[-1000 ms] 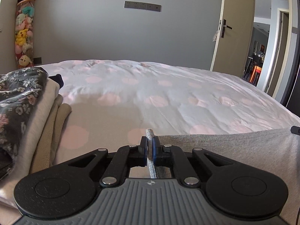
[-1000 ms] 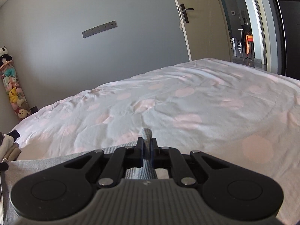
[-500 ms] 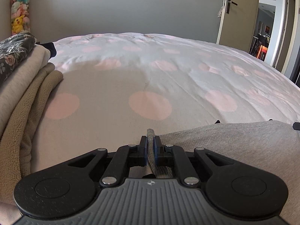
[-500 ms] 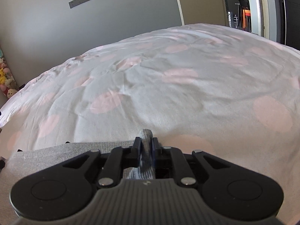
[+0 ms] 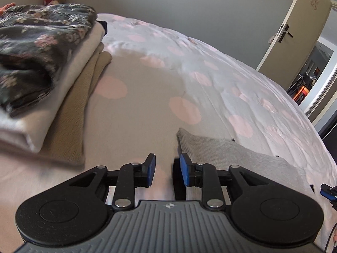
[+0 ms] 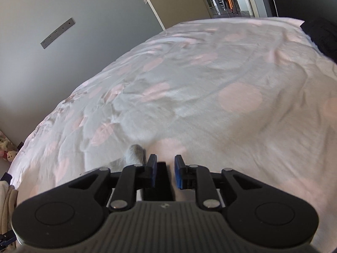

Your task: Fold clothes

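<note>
My left gripper (image 5: 166, 169) has its fingers apart and grasps nothing; the grey knit garment (image 5: 236, 154) lies flat on the dotted bedspread (image 5: 147, 88) at two o'clock from it, probably laid down for a fold. My right gripper (image 6: 164, 171) is also released, with the garment's corner at eleven o'clock. The folded pile (image 5: 48, 67) waits at ten o'clock. I can read no writing.
</note>
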A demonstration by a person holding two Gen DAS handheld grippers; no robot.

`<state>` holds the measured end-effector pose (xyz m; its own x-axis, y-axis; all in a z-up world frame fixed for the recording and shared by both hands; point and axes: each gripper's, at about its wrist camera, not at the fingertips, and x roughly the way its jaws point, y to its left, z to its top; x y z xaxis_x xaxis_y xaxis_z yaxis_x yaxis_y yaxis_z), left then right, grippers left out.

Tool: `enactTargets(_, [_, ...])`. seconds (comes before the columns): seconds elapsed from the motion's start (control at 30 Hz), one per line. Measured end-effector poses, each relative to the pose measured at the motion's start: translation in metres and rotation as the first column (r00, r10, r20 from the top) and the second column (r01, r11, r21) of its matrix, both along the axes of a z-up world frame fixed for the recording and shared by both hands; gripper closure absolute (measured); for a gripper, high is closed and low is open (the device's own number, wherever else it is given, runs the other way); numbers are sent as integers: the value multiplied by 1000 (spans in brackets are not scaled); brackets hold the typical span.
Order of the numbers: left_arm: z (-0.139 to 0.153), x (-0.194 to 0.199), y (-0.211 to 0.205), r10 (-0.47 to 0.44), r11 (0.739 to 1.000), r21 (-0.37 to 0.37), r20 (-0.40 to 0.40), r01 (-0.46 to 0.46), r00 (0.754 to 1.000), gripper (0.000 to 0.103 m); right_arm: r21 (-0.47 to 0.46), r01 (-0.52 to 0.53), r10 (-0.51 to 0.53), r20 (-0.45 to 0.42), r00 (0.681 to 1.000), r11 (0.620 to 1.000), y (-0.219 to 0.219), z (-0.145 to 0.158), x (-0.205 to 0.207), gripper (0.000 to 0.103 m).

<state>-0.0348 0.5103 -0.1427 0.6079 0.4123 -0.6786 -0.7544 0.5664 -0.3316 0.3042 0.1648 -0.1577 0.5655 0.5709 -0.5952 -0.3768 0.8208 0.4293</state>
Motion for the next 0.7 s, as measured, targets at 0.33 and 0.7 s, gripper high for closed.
enactTargets(0.33, [0, -41, -62, -6, 989, -149, -51, -2, 999, 58, -78, -33, 21, -139, 990, 996, -46, 1, -65, 68])
enactTargets(0.7, [-22, -51, -89, -17, 958, -285, -127, -20, 992, 57, -31, -11, -2, -391, 921, 999, -80, -18, -84, 53])
